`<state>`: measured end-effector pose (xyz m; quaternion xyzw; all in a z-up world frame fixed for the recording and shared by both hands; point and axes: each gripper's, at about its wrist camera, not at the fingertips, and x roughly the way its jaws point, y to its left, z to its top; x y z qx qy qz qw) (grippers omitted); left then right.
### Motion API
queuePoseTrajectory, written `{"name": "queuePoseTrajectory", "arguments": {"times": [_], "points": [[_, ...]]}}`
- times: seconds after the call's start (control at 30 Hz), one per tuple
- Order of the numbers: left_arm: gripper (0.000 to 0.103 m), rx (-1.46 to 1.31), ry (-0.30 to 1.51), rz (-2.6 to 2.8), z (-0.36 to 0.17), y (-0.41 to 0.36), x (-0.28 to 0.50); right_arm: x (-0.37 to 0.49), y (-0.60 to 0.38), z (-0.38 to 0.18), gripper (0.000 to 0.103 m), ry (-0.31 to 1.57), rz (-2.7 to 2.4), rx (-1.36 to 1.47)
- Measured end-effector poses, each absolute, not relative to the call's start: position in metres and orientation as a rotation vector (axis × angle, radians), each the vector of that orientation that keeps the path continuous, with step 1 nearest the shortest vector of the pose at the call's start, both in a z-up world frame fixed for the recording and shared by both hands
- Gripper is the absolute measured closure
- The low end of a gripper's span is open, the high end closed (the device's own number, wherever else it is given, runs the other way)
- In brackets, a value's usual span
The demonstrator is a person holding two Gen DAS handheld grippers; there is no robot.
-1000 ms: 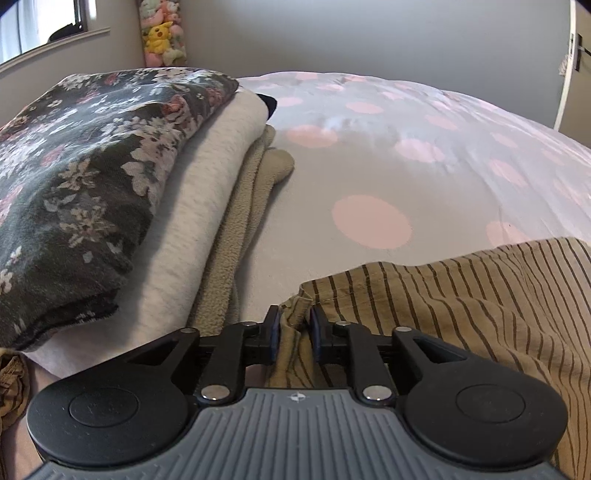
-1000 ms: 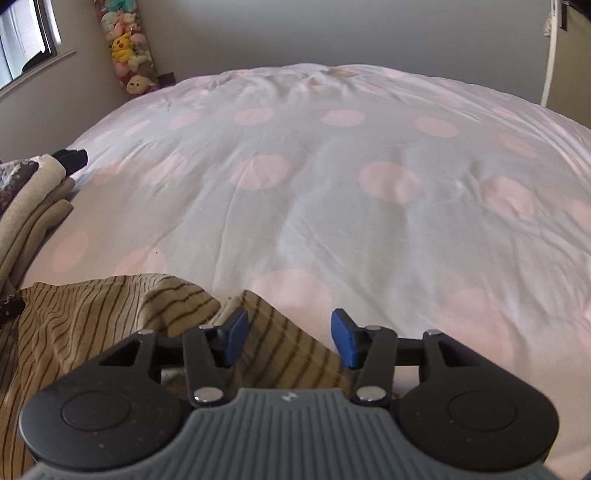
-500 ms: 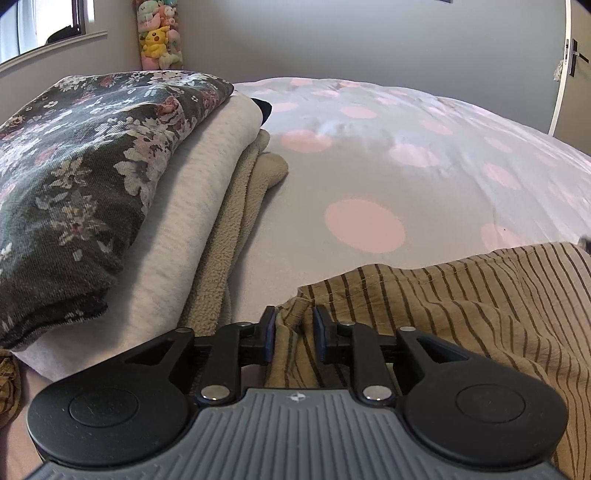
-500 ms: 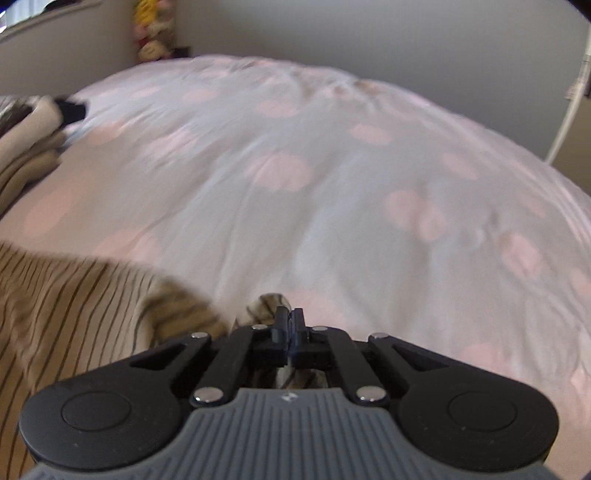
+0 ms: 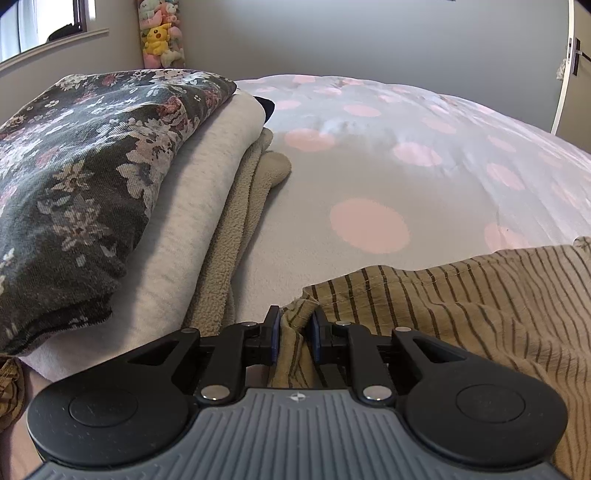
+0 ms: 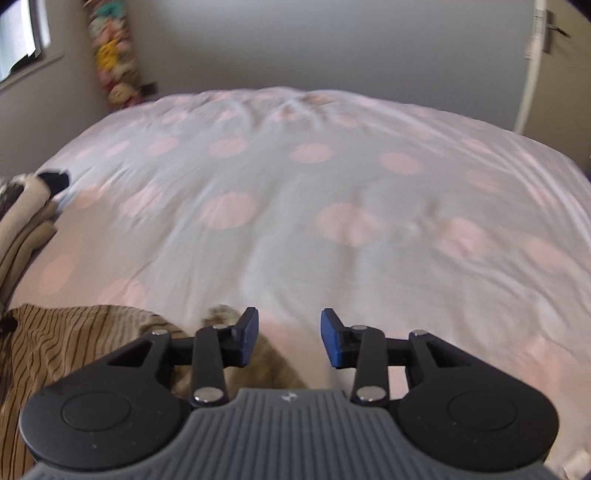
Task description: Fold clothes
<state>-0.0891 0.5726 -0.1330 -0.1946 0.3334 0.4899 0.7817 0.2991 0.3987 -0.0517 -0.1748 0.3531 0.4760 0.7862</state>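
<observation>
I'm looking across a bed (image 5: 369, 177) covered in a pale sheet with big pink dots, lightly wrinkled toward the far end. In the far left corner a column of plush toys (image 5: 160, 35) hangs against the grey wall (image 5: 369, 40), a yellow one among them. A window (image 5: 40, 26) sits high on the left wall. At the right edge I see a white door frame (image 5: 561, 74) and a door handle (image 6: 554, 27).
</observation>
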Motion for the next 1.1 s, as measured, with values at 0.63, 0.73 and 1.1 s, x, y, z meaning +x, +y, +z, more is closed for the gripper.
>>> {"name": "queuePoseTrajectory", "arguments": {"times": [0.63, 0.73, 1.1], "points": [[0.075, -0.365, 0.745, 1.048, -0.126, 0.556, -0.09, 0.357, 0.206, -0.122, 0.064, 1.041, 0.653, 0.008], [0.075, -0.367, 0.759, 1.047, -0.133, 0.559, -0.088, 0.354, 0.206, -0.132, 0.066, 1.05, 0.678, 0.079], [0.075, -0.344, 0.764, 1.042, -0.139, 0.559, -0.087, 0.372, 0.192, -0.106, 0.101, 0.896, 0.586, 0.04]]}}
